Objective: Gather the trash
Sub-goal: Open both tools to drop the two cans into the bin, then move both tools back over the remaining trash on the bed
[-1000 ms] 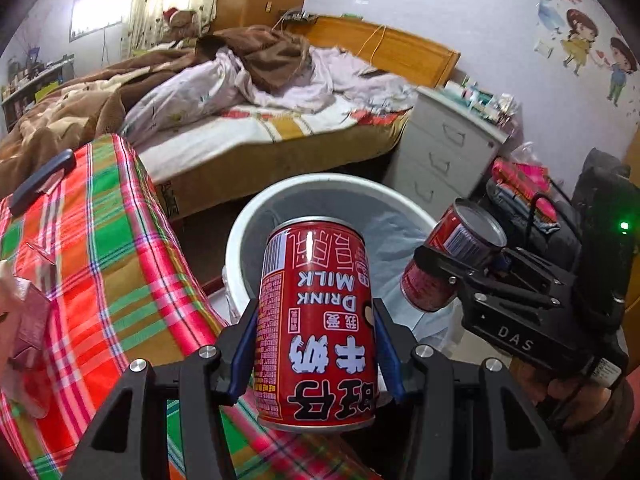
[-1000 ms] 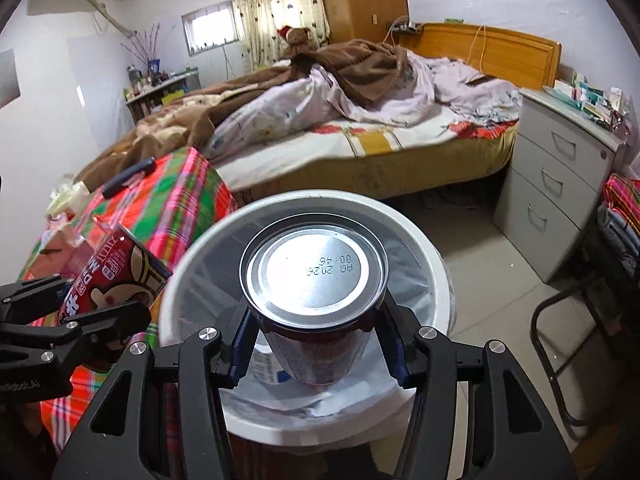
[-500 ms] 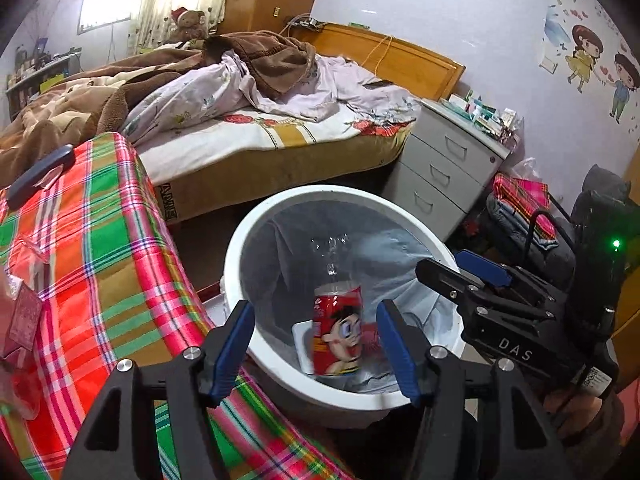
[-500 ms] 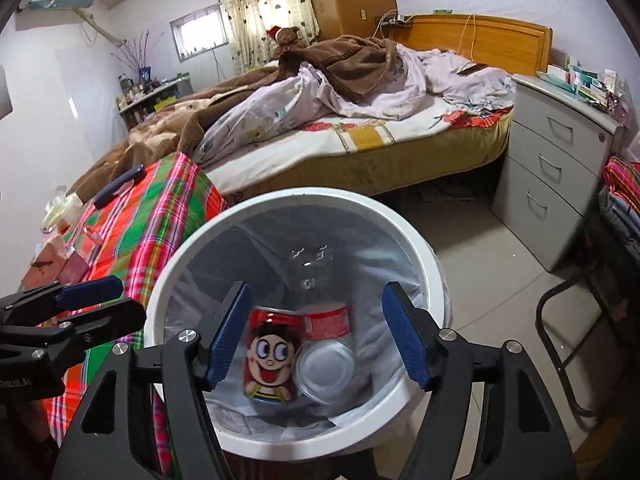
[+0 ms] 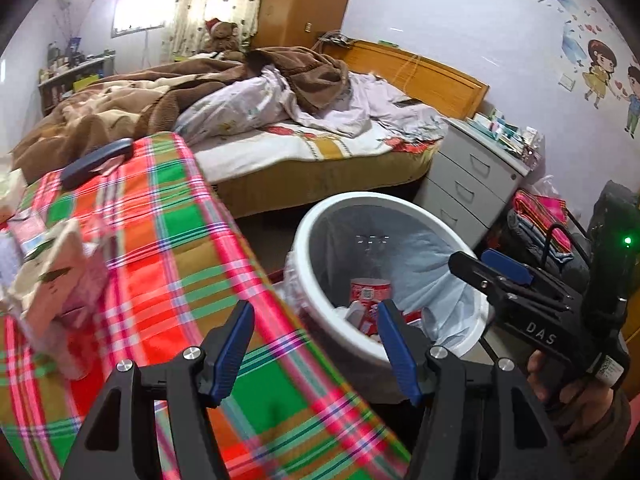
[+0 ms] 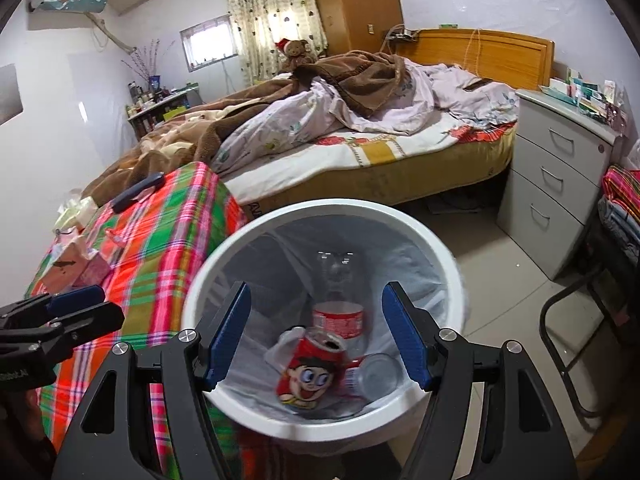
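**Both cans in the bin, both sets of fingers released**

My right gripper (image 6: 316,336) hangs over the white trash bin (image 6: 208,280), its blue pads spread wide with nothing between them; its jaws have just been opening. Down in the plastic-lined bin lies the red milk can (image 6: 308,372), on its side with the cartoon face up, touching a second can (image 6: 376,370) whose silver end faces me; behind both stands a clear bottle with a red label (image 6: 338,316), leaning against the far wall of the liner. My left gripper (image 5: 314,348) is released as well, its jaws just opened and empty; it hovers above the near right edge of the plaid cloth (image 5: 168,240), with the bin's rim (image 5: 320,320) just beside its right finger; from this side only red scraps of the trash inside show. On the cloth's left edge sits a crumpled pink and cream packet (image 5: 56,276); a dark handle (image 5: 96,162) lies at its far edge, near the bed (image 5: 304,148). The bin stands on the floor between the cloth-covered surface and the grey drawer unit (image 6: 556,184). My right hand (image 5: 568,396) grips the black handle at the right edge of the left view.
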`<state>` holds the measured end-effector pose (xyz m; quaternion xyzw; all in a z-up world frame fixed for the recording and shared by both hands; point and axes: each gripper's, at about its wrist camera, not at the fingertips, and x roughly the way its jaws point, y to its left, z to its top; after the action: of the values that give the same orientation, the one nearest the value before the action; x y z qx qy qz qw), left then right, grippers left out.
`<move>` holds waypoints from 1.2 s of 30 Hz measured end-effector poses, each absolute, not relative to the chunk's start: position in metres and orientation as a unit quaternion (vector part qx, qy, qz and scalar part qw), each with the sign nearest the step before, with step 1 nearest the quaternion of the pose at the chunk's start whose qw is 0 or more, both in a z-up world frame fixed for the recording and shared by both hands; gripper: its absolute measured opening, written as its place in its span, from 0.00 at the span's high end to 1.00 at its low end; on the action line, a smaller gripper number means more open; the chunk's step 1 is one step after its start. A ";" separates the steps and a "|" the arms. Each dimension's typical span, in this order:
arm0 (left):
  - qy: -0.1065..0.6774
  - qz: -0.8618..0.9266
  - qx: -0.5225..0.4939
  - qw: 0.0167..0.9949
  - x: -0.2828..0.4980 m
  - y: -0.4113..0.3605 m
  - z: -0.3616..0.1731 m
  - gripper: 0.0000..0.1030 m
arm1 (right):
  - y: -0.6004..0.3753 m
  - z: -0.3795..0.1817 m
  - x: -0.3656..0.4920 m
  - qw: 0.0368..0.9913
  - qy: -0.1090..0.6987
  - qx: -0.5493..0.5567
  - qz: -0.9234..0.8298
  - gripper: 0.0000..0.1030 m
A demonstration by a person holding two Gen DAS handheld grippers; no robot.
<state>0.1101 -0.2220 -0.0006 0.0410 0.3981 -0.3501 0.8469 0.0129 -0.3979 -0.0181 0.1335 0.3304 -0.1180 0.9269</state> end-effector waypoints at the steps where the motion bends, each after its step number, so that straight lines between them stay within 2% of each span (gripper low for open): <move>1: 0.395 -0.347 0.040 0.850 0.109 -0.216 0.001 0.39 | -0.395 -0.017 0.013 0.928 0.329 0.133 -0.115 0.32; 21: 0.368 -0.236 0.003 0.899 0.119 -0.090 0.016 0.39 | -0.319 -0.008 0.037 0.940 0.321 0.100 -0.050 0.32; 36: 0.377 -0.167 -0.028 0.911 0.150 -0.013 0.005 0.39 | -0.257 -0.008 0.066 0.941 0.334 0.064 0.009 0.32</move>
<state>0.1500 -0.0129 0.0047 -0.0279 0.3770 -0.1672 0.9106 0.0662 -0.2570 -0.0079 0.0636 0.3336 0.0086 0.9405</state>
